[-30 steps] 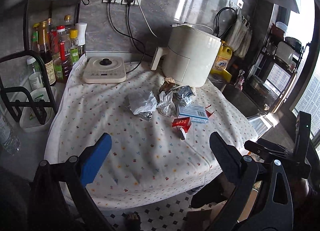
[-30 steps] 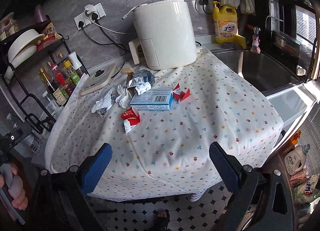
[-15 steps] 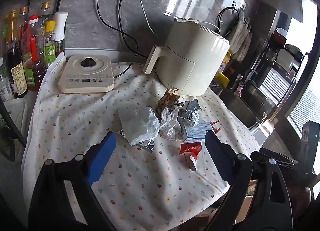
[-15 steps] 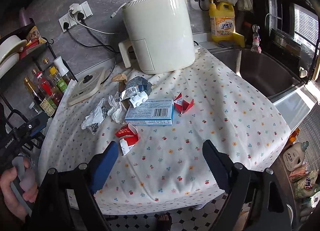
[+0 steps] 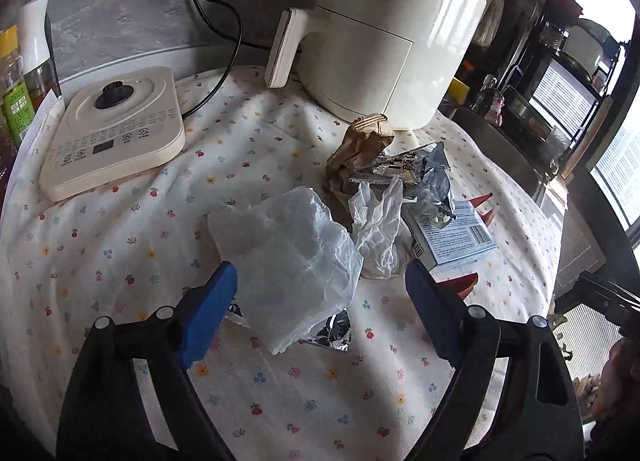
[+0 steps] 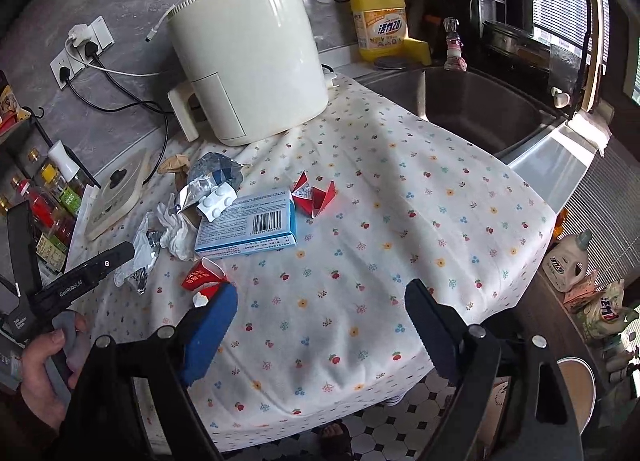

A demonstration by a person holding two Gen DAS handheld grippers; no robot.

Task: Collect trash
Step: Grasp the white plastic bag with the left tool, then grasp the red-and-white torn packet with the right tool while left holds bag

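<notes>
Tongs first: my left tongs (image 5: 320,293) are standing wide and closing slightly, with the crumpled clear plastic bag (image 5: 294,261) lying between the blue pads but not pressed by either. My right tongs (image 6: 320,309) are standing wide and gripping nothing; they are hanging over bare cloth near the front edge of the table (image 6: 420,221), the left pad just beside the red carton scrap (image 6: 202,281).

Trash count on the table, all clustered in front of the air fryer (image 6: 248,57): one clear plastic bag, one white crumpled glove (image 5: 376,233), one brown paper wad (image 5: 360,145), one silver foil wrapper (image 5: 420,173), one blue box (image 6: 250,227), one white blister pack (image 6: 216,201) lying on the box, two red carton scraps, the second (image 6: 314,195) touching the box's far corner.
</notes>
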